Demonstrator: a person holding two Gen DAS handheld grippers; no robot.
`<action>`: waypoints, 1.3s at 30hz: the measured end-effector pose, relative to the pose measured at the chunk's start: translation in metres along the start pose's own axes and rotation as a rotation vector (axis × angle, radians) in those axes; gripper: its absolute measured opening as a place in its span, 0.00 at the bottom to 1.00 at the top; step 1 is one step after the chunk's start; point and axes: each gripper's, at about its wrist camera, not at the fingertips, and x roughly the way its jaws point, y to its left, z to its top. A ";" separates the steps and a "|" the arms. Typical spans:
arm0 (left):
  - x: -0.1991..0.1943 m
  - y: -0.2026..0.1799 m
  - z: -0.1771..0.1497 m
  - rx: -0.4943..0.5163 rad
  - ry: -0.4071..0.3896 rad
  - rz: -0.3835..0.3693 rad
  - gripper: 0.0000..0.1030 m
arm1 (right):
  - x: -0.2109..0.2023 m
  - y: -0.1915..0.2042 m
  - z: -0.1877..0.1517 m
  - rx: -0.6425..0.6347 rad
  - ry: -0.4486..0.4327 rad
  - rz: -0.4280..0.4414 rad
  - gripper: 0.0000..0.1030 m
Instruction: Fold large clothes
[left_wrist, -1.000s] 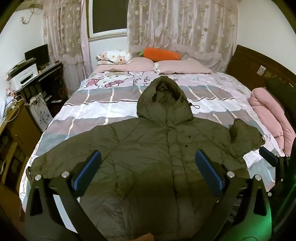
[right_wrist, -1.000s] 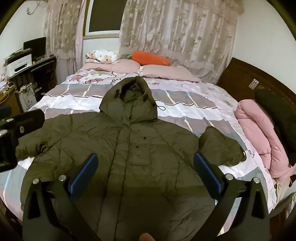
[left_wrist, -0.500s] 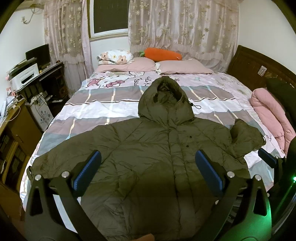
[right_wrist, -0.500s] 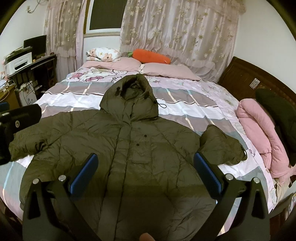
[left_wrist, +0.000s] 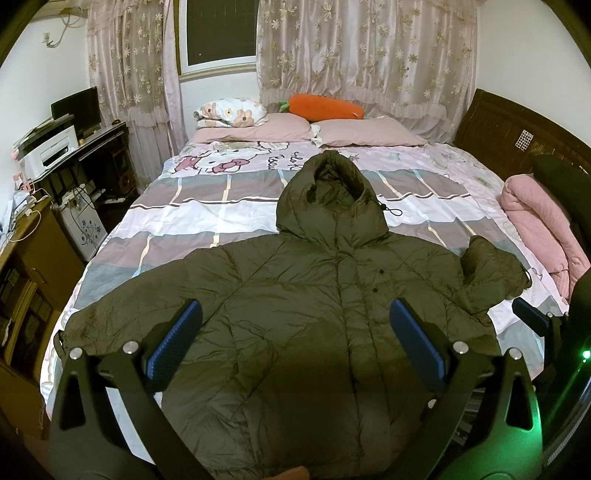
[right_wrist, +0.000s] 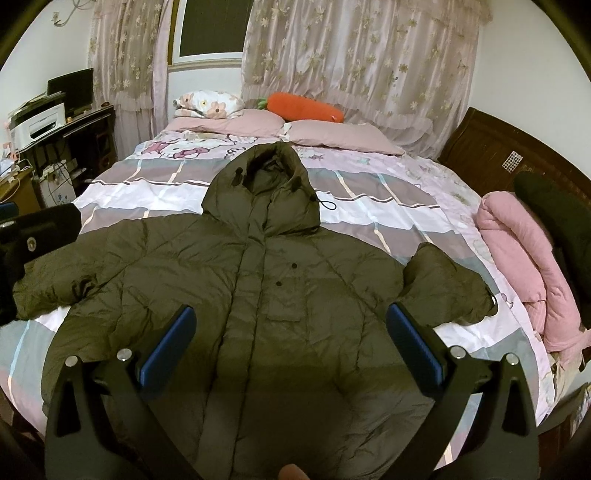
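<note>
A large olive-green hooded puffer jacket (left_wrist: 295, 314) lies face up on the bed, hood toward the pillows; it also shows in the right wrist view (right_wrist: 266, 295). Its left sleeve lies stretched out, its right sleeve (right_wrist: 447, 284) is bunched up. My left gripper (left_wrist: 295, 343) is open and empty, held above the jacket's lower body. My right gripper (right_wrist: 288, 339) is open and empty above the jacket's hem. The right gripper's finger shows at the left view's right edge (left_wrist: 532, 321); the left gripper shows at the right view's left edge (right_wrist: 33, 236).
The bed (left_wrist: 221, 206) has a striped Hello Kitty sheet, pink pillows (left_wrist: 365, 133) and an orange carrot plush (left_wrist: 325, 107) at the far end. A rolled pink quilt (left_wrist: 539, 225) lies at the right by a wooden headboard. A desk with printer (left_wrist: 55, 151) stands on the left.
Both grippers have shifted slightly, so the jacket sits a little differently in both views. Both stay open and empty; the jacket has not moved.
</note>
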 end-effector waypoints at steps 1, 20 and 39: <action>0.000 0.000 0.000 0.001 0.000 0.001 0.98 | 0.000 0.000 0.000 -0.001 0.000 0.000 0.99; 0.001 -0.001 0.000 0.001 0.003 0.001 0.98 | 0.001 0.004 -0.002 -0.002 0.005 0.001 0.99; 0.001 -0.001 0.001 0.001 0.007 0.001 0.98 | 0.003 0.003 0.000 -0.004 0.009 0.000 0.99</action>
